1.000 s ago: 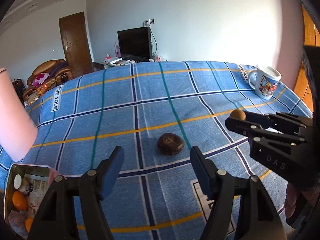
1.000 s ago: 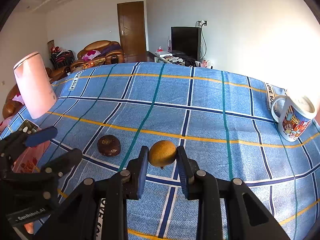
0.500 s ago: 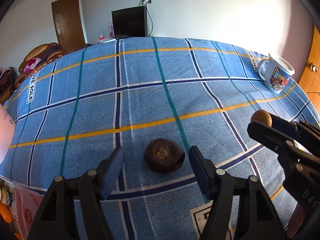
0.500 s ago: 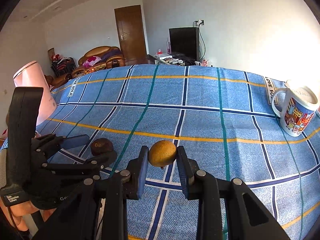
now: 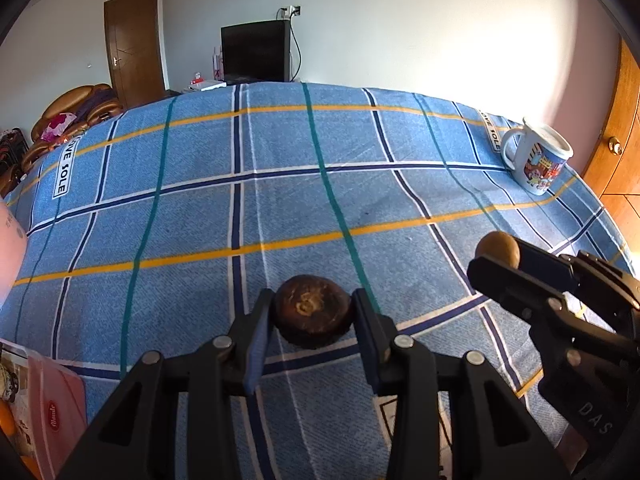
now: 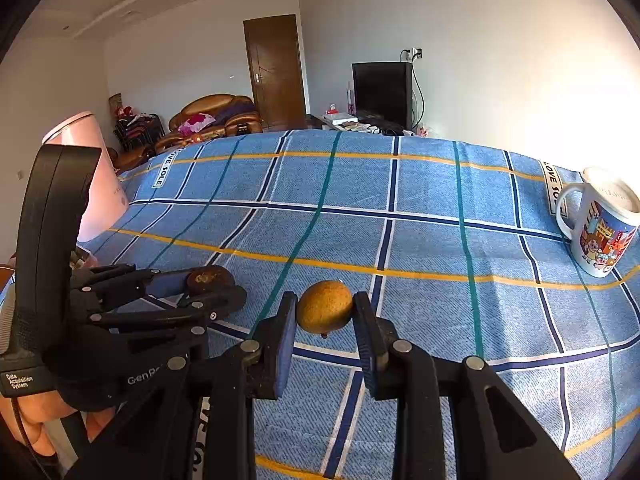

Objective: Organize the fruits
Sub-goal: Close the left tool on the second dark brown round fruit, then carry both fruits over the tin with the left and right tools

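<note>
A dark brown round fruit (image 5: 311, 310) sits between the pads of my left gripper (image 5: 312, 312), which is shut on it at the tablecloth; it also shows in the right wrist view (image 6: 210, 279). My right gripper (image 6: 325, 314) is shut on a yellow-brown round fruit (image 6: 325, 306) and holds it a little above the cloth. In the left wrist view that gripper (image 5: 516, 264) and its fruit (image 5: 497, 247) are to the right of the left one.
A blue checked tablecloth (image 5: 280, 200) covers the table. A cartoon mug (image 5: 538, 162) stands at the far right, also in the right wrist view (image 6: 602, 228). A pink kettle (image 6: 90, 176) stands at the left. A pink box with oranges (image 5: 44, 412) lies at the near left edge.
My left gripper has moved forward to the dark fruit and closed its jaws on it. My right gripper keeps holding the yellow-brown fruit, almost unmoved.
</note>
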The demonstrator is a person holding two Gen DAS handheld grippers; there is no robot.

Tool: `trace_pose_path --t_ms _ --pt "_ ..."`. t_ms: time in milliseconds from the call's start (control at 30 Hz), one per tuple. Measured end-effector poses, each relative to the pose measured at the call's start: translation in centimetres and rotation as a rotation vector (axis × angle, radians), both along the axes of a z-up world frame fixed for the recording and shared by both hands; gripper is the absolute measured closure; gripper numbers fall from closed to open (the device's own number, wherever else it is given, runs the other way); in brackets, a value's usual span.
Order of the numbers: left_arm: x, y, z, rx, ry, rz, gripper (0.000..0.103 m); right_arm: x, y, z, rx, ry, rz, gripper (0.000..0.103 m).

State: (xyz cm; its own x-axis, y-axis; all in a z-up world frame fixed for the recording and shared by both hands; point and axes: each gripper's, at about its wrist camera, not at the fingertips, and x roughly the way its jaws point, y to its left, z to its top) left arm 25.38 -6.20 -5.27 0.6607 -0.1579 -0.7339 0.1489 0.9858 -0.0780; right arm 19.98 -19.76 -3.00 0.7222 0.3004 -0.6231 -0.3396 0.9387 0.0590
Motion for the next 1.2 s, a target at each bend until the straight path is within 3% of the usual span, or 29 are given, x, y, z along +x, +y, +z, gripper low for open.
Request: trace_pose_path --t_ms 300,700,1200 --pt "-2.3 -0.2 1.3 0.052 -0.116 0.035 0.062 -1.3 -0.3 1.0 0.032 -0.085 -0.011 0.073" --pt "-4.0 0.2 2.4 0.06 -0.217 0.08 0.062 -3.7 0.4 2.1 0.014 -0.22 0.02 0.073" --pt "-6.2 0.7 3.5 0.052 -0.326 0.107 0.062 -4.8 0.1 2.6 0.031 -0.285 0.014 0.073"
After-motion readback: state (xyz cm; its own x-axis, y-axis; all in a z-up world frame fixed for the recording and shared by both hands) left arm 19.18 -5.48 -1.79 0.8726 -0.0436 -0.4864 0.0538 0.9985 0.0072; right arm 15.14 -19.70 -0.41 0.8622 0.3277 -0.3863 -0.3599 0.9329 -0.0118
